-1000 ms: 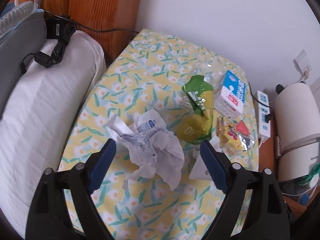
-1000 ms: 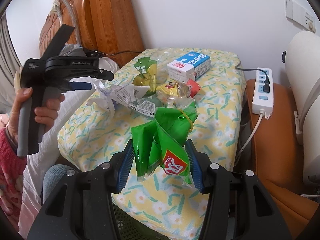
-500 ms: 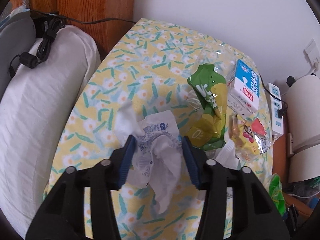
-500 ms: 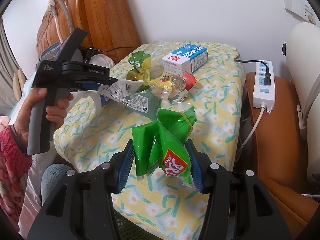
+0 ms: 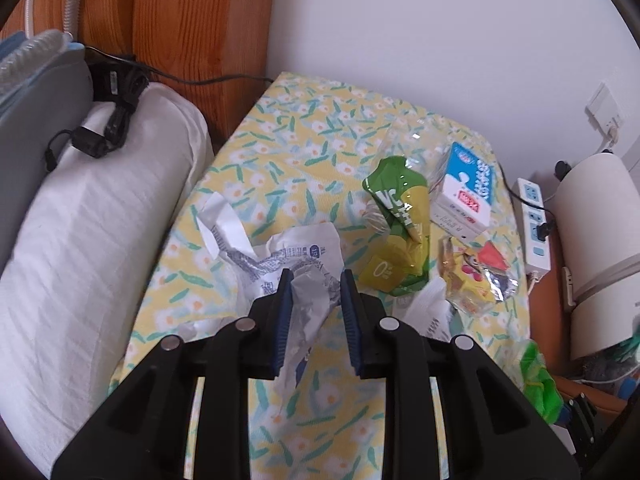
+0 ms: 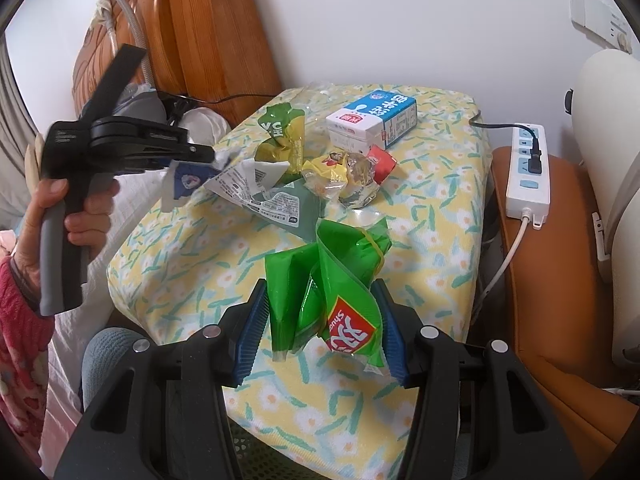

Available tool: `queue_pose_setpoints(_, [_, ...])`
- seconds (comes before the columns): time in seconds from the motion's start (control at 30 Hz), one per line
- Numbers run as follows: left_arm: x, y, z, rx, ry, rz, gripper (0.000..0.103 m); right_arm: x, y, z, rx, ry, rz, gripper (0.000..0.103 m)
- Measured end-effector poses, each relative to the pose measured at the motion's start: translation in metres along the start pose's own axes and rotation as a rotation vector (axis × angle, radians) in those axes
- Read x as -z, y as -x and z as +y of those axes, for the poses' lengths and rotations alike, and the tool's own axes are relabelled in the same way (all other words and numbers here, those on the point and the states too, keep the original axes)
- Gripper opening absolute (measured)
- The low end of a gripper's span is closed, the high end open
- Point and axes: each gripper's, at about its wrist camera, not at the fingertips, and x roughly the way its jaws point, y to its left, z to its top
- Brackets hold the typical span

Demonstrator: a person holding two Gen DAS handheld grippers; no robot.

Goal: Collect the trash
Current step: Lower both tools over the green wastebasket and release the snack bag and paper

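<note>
L grip (image 5: 313,309): just closed, pinching white wrapper (image 5: 280,256), wrapper lifting off table (image 5: 280,128)
R grip (image 6: 320,332): clamped on green bag (image 6: 324,280), above table's near edge
Tip: lift L slow, check loose tail clears other trash, w/o shaking R

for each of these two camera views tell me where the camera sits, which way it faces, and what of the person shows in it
Left wrist: sits on the left gripper, looks down at the floral-covered table; only its fingers show, shut on the crumpled white wrapper.
Right wrist: sits on the right gripper, faces across the table toward the wall; its fingers hold a green bag, and the person's left hand shows.
Shared: wrapper, milk carton, power strip.
</note>
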Motion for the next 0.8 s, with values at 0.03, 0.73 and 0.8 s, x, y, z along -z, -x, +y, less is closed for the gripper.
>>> queue_pose_setpoints(0.03, [0.003, 0.007, 0.001, 0.007, 0.000, -0.011, 0.024, 0.000, 0.002, 0.001, 0.000, 0.004, -0.004, 0.052])
queue_pose_setpoints(0.73, [0.213, 0.113, -0.007, 0.175, -0.079, 0.031, 0.024, 0.097, 0.049, 0.059, -0.159, 0.143, 0.198, 0.051])
queue_pose_setpoints(0.8, [0.223, 0.106, -0.006, 0.172, -0.075, 0.057, 0.024, 0.115, 0.036, 0.065, -0.185, 0.151, 0.273, 0.059])
